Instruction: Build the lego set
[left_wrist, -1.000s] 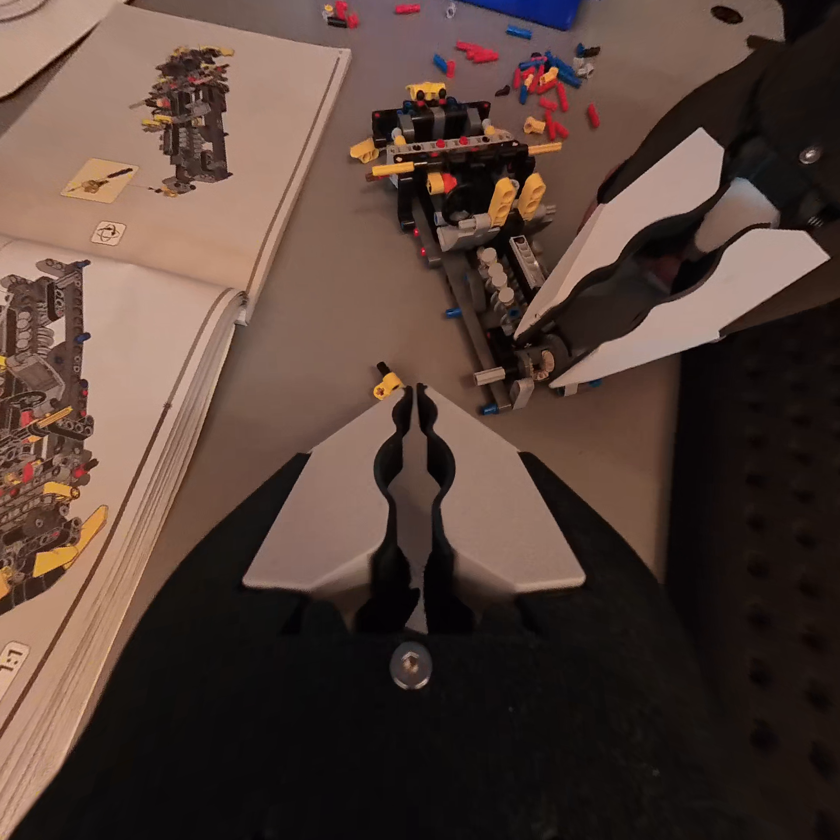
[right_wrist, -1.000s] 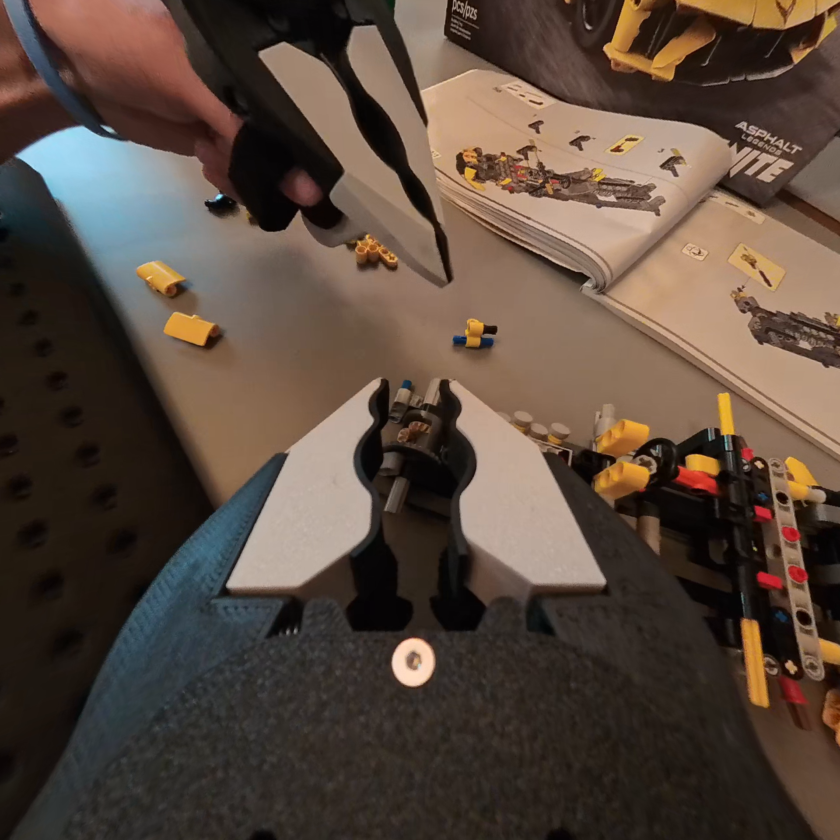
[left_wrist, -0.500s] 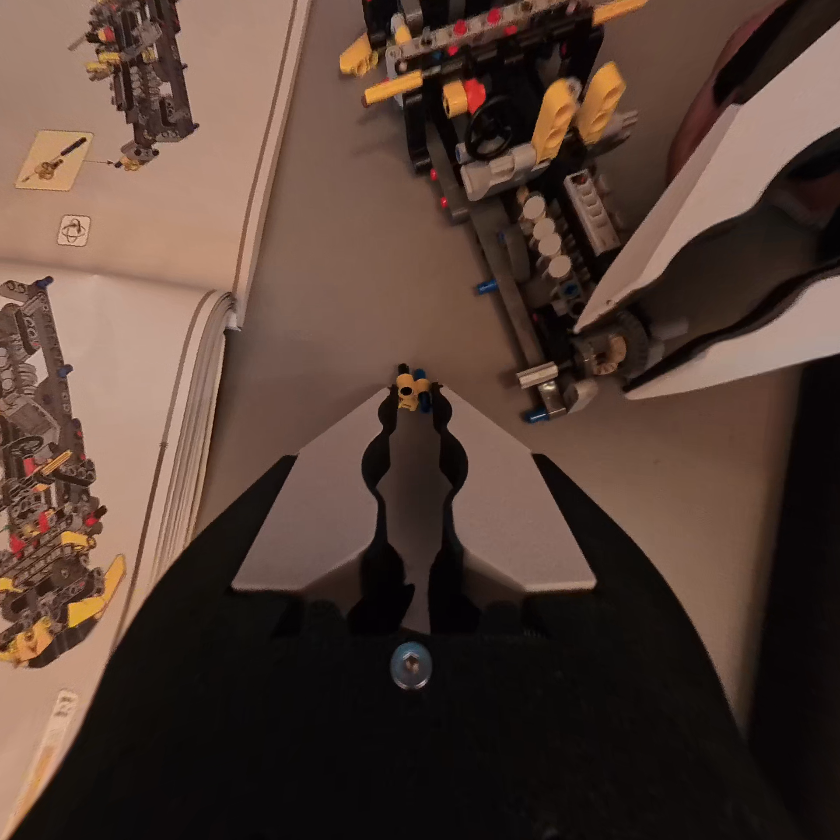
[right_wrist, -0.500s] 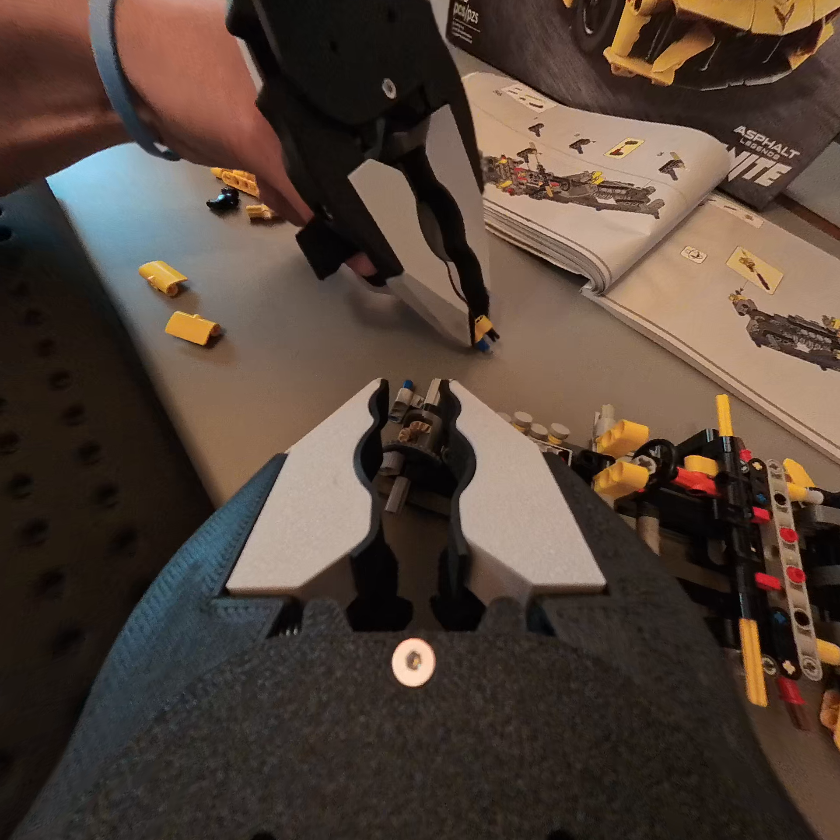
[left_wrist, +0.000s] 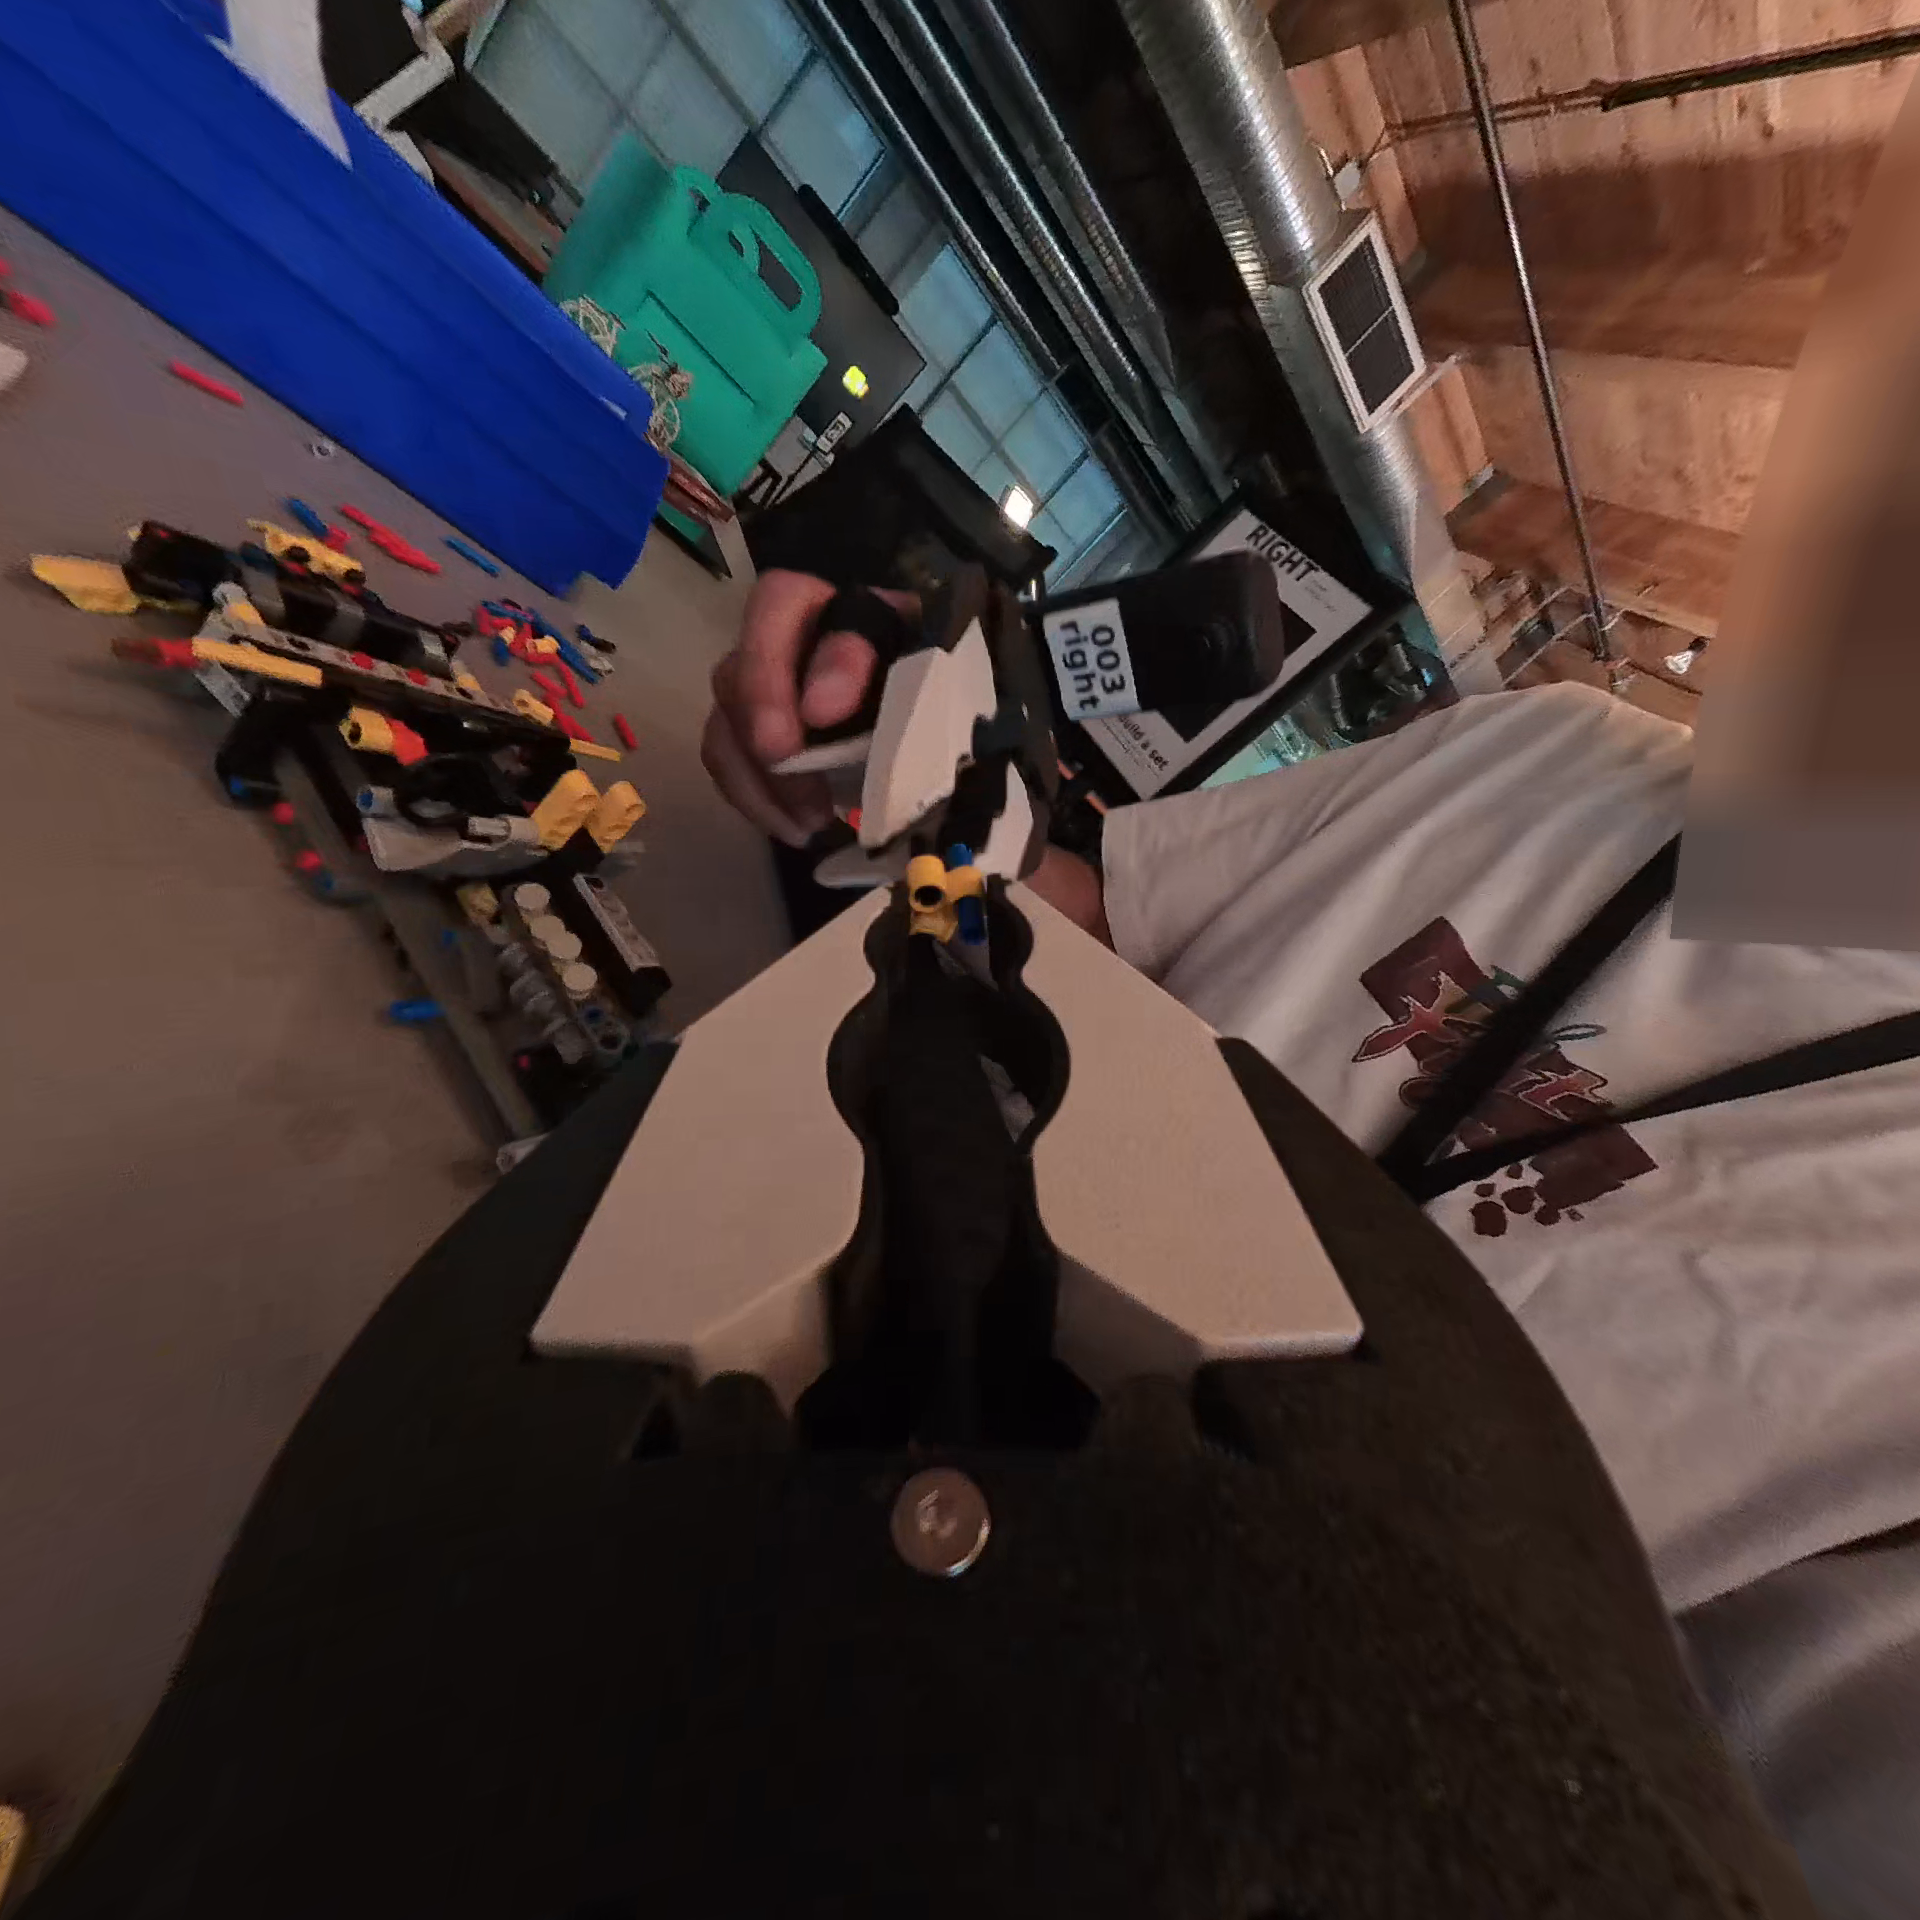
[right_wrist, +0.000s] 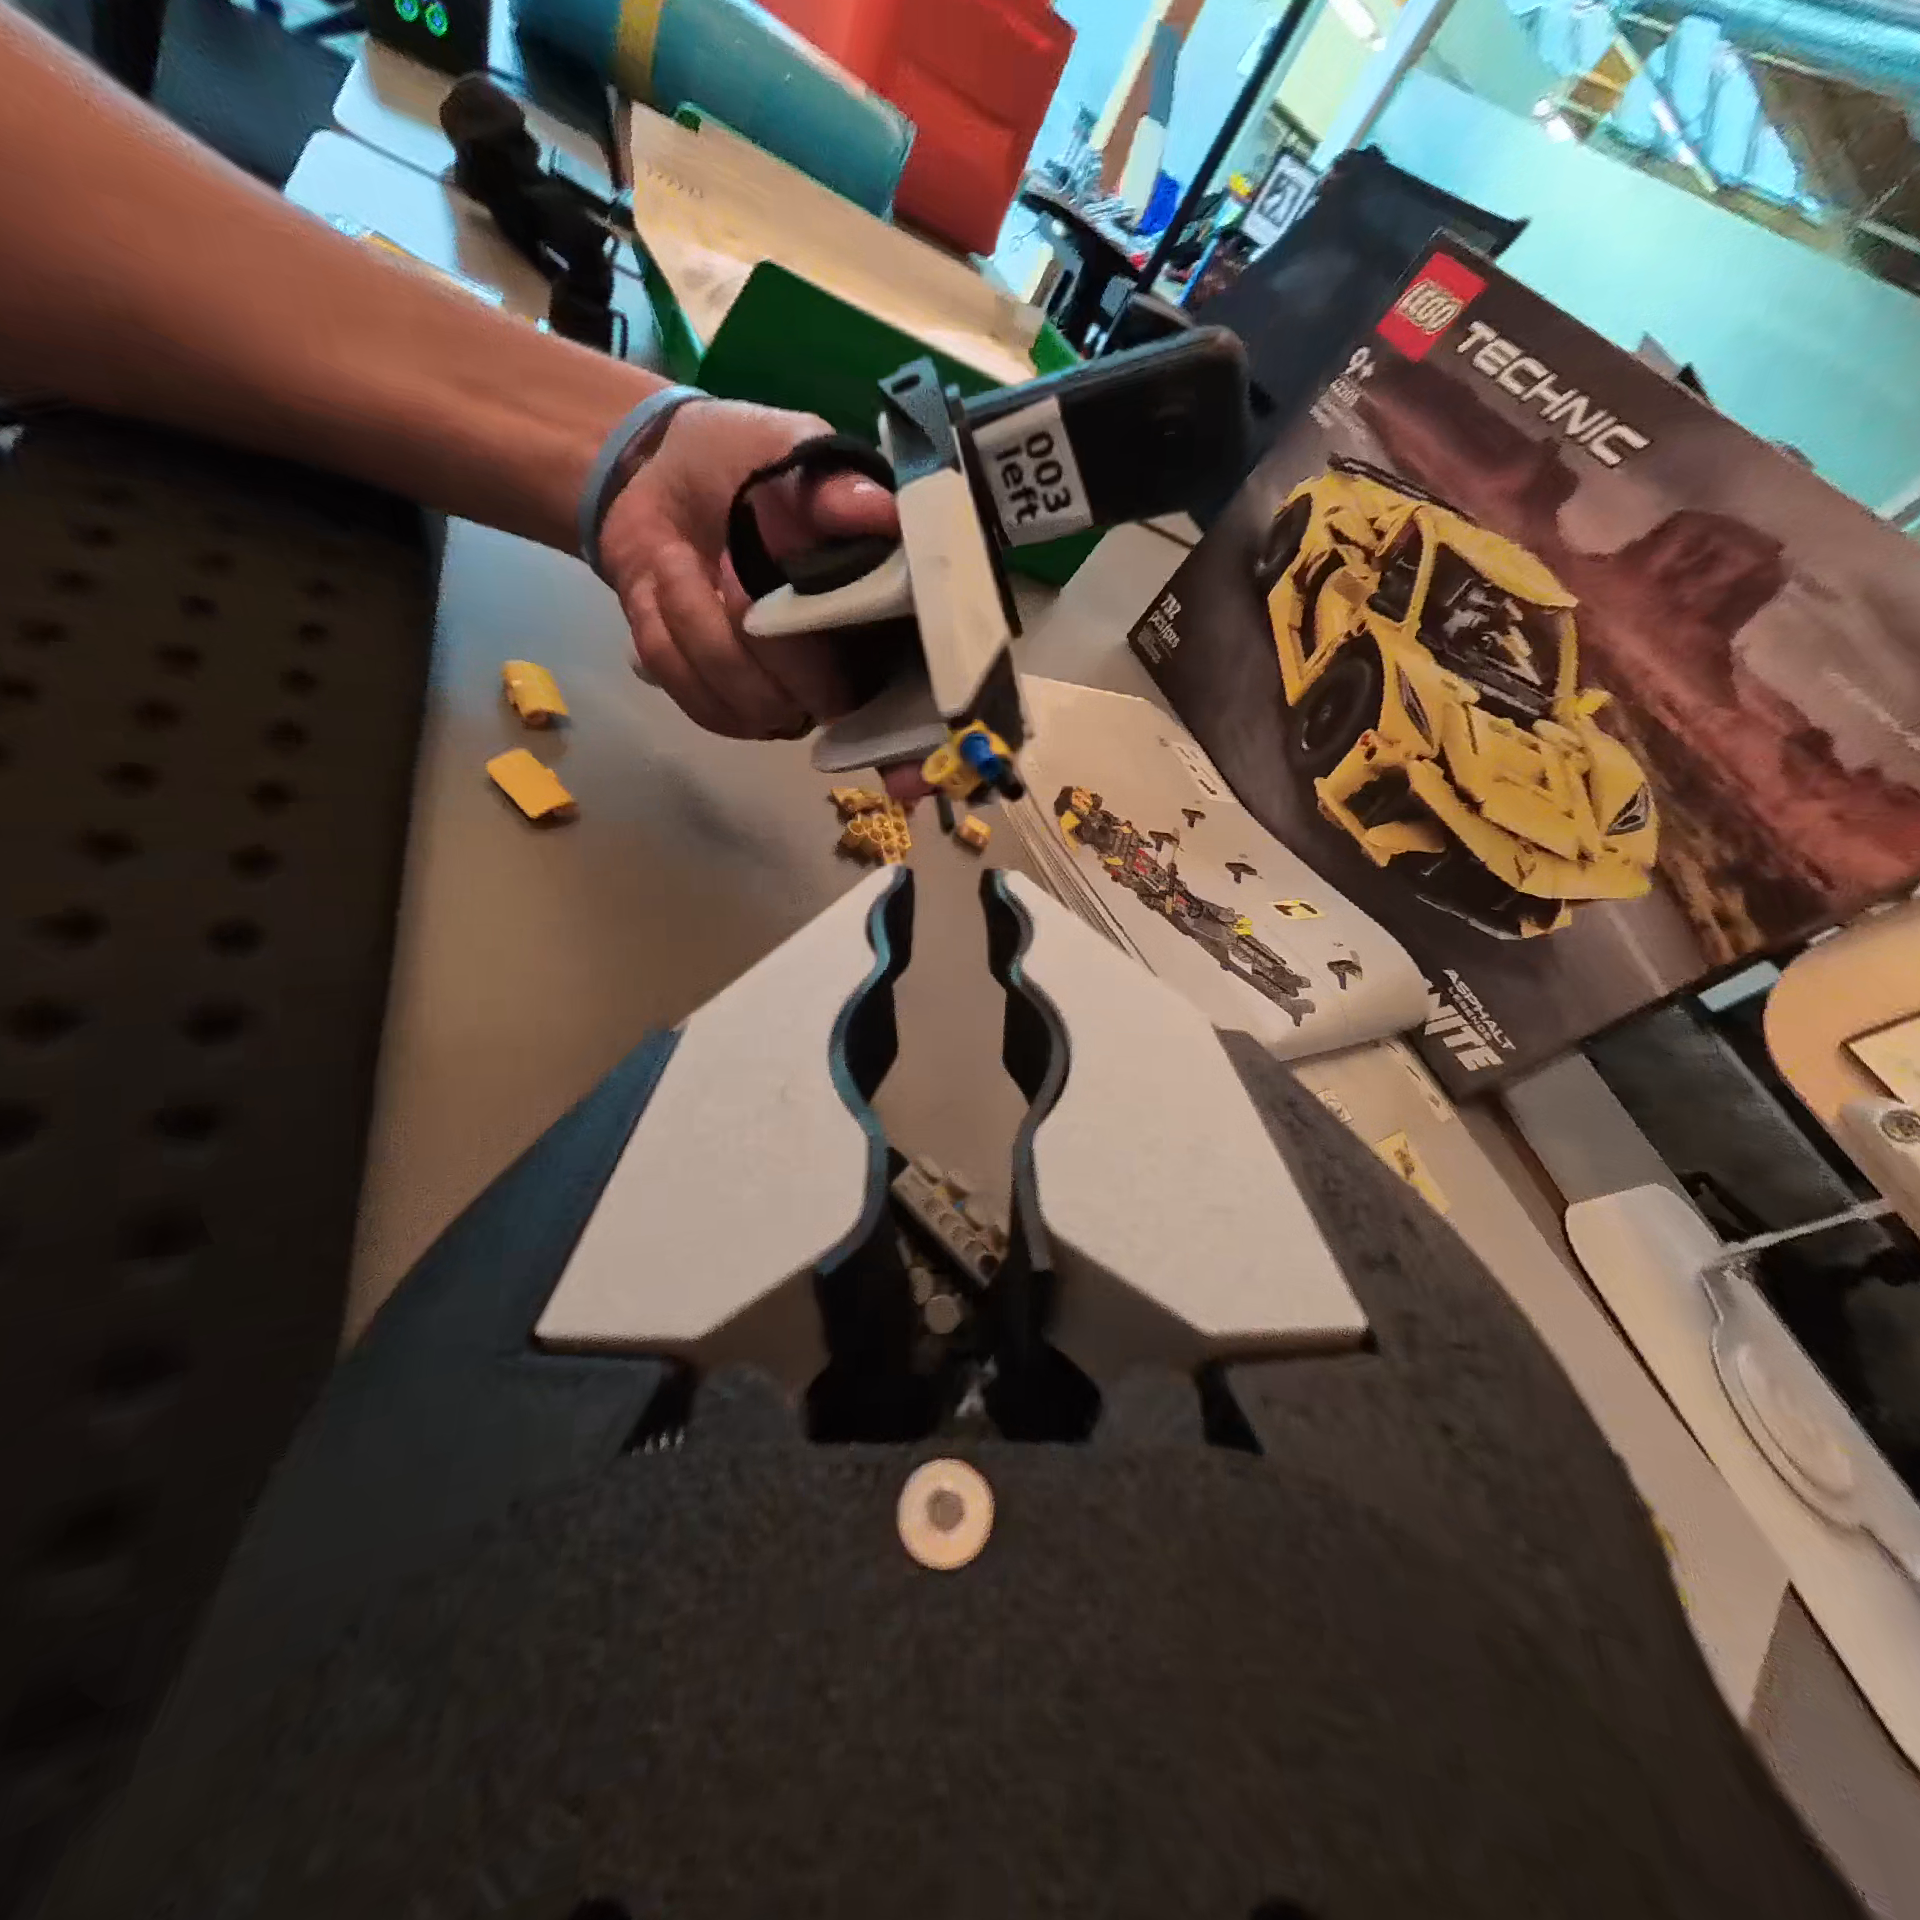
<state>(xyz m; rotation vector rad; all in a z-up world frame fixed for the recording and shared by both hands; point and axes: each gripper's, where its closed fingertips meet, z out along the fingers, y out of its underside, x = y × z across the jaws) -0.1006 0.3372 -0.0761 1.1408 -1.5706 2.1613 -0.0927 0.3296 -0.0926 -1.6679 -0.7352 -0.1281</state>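
Since half a second ago the left tool (left_wrist: 940, 902) has been lifted off the grey table (left_wrist: 125, 1091) and swung up toward the right tool (left_wrist: 951, 821); the small yellow connector with blue pins (left_wrist: 938, 896), then at table level, is now carried in the air. The right tool has also been raised off the end of the model and is no longer closed on its gear end.

Left to right in the left wrist view: the long black, grey and yellow partly built car chassis (left_wrist: 436, 790) lies on the table, with loose red and blue pins (left_wrist: 540, 655) beyond it. The connector is pinched at the very tips of the left tool. Just past it the right tool points back, close to it; contact cannot be told.

In the right wrist view the right tool (right_wrist: 945, 888) is spread and empty, with the connector (right_wrist: 966, 764) just ahead of its gap. The open instruction booklet (right_wrist: 1195, 883) and the dark set box with a yellow car picture (right_wrist: 1558, 675) lie to the right.

Judgement: a handover or regrip in mid-air is in hand. The right tool should be closed on the yellow body, clear of the blue pins, before the left grip is released. The tip grip is shallow, so a twist could drop the part.
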